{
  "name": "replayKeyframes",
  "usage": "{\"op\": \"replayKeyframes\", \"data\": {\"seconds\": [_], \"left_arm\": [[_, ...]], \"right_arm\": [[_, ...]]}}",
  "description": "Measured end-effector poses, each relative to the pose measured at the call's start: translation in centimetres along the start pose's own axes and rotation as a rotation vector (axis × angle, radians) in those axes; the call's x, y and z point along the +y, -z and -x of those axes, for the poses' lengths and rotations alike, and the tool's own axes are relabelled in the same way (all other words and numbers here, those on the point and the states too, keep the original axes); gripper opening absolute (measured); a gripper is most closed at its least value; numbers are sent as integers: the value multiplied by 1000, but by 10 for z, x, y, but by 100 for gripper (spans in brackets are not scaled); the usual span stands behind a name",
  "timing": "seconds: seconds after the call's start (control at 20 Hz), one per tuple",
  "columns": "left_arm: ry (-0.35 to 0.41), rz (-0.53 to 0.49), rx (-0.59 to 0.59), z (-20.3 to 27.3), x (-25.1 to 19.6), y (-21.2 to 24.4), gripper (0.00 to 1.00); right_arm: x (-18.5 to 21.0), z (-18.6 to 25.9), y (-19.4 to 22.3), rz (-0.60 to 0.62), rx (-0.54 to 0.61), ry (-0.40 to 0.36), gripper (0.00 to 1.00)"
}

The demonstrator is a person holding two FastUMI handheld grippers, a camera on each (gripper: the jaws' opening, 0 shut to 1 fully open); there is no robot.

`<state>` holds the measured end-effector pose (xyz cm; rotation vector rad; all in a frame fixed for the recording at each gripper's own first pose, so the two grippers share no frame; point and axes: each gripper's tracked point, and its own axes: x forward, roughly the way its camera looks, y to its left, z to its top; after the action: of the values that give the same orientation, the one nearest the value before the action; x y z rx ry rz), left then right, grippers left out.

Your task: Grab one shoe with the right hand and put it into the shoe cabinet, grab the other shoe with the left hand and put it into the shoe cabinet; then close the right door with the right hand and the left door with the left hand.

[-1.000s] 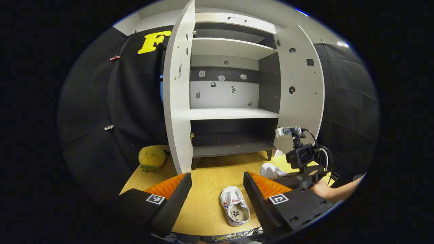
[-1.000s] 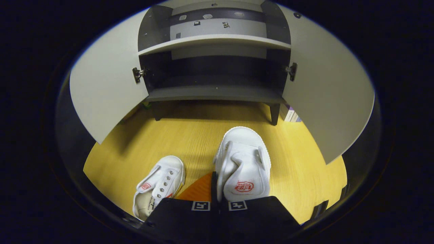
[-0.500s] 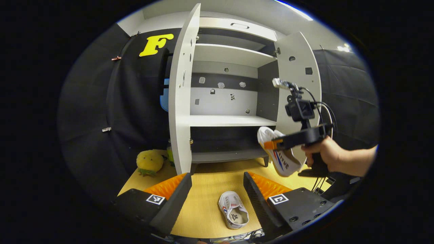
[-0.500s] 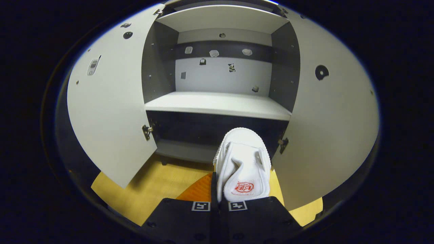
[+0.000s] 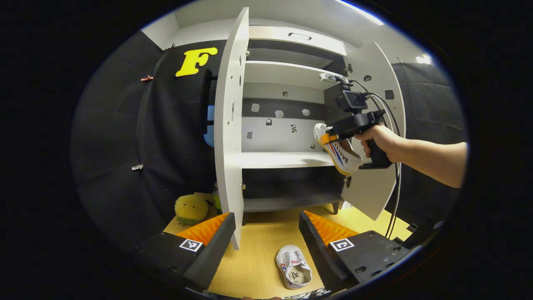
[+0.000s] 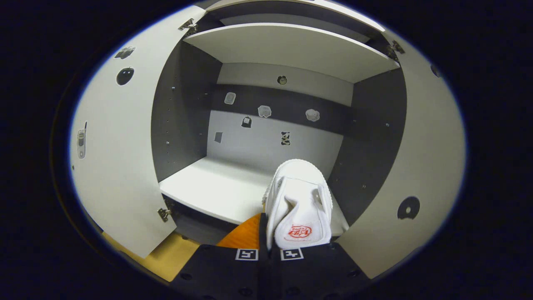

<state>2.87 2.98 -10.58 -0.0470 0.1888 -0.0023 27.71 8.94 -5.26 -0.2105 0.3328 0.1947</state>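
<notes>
Now the right claw (image 6: pixel 269 233) is pinching a white shoe (image 6: pixel 299 204) by its heel end, both fingers pressed on it, toe pointing into the cabinet (image 6: pixel 287 50). In the right gripper view the shoe hangs over the front edge of the middle shelf (image 6: pixel 216 189), toward its right side, close to the dark right inner wall. In the left gripper view that claw (image 5: pixel 329 137) shows farther off, held by a hand (image 5: pixel 377 139), with the shoe (image 5: pixel 339 150) tilted, toe up and sole toward the right door (image 5: pixel 374 125), at the level of the middle shelf (image 5: pixel 283 159).

Both doors stand open. The left door (image 5: pixel 231 125) is seen nearly edge-on in the left gripper view, just beyond the left claw (image 5: pixel 266 233).

The left claw is spread wide and holds nothing. Between its fingers, on the yellow table (image 5: pixel 258 254), lies the other shoe (image 5: pixel 293 273), opening up, close to the right finger (image 5: pixel 320 237); whether they touch I cannot tell. A yellow plush toy (image 5: pixel 190 208) sits on the table left of the cabinet, against the black booth wall (image 5: pixel 125 146).
</notes>
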Motion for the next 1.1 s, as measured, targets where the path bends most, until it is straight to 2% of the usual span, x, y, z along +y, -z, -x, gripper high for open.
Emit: {"op": "replayKeyframes", "data": {"seconds": [0.3,0.45,0.55,0.65,0.8,1.1], "left_arm": [[-122,-3,-5,-17,14,-11,95],[-183,10,14,-25,20,-10,95],[-216,16,29,-30,21,-7,95],[-248,0,34,-34,21,-10,95],[-279,-19,42,-40,18,-11,95],[-311,29,34,-46,7,-13,95]], "right_arm": [[-22,-91,-23,55,24,-2,5],[-26,-132,-29,-3,53,-23,4],[-31,-156,-23,6,83,-31,5],[-33,-175,-15,45,108,-38,5],[-33,-200,-1,9,167,-54,5],[-25,-220,17,-28,229,-64,5]]}}
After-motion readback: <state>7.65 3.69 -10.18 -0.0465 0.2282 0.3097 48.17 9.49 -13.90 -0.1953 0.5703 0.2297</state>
